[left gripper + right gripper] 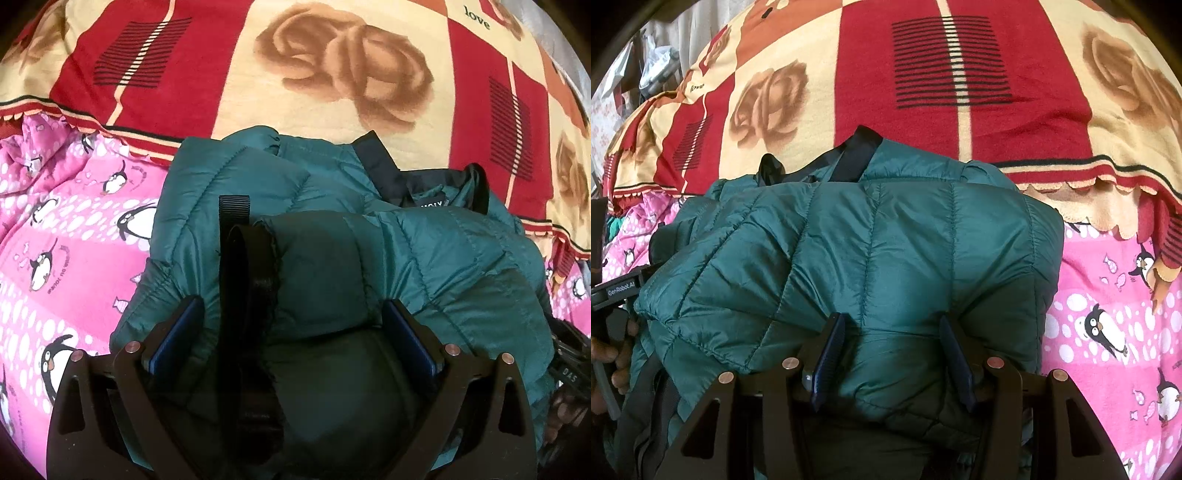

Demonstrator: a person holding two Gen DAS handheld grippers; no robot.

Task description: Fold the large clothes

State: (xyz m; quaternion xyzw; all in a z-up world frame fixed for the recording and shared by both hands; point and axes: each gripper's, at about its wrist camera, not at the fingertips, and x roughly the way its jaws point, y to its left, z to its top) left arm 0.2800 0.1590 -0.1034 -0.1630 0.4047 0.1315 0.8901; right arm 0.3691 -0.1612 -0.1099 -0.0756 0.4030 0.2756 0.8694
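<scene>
We hold a teal quilted puffer jacket bunched up on the bed, resting mostly on a pink penguin-print sheet with its far edge reaching the red and cream rose blanket at twelve o'clock.

In the left wrist view our left gripper stands with its fingers spread wide, and a thick padded fold of the jacket fills the whole gap between them, pressing against both blue pads. A black webbing strap runs up from the gap toward eleven o'clock, lying over the fabric. The dark navy collar with a label shows at one o'clock. The other gripper's body peeks in at four o'clock.

In the right wrist view our right gripper has its fingers set at a middling, narrower spread, and a puffed fold of the jacket sits pinched between the two blue pads. The jacket mounds up toward twelve o'clock, its navy collar at the far top. The pink sheet lies at three o'clock, the blanket beyond. At nine o'clock we see the left gripper's body marked "GenRobot AI" and the hand around its handle.
</scene>
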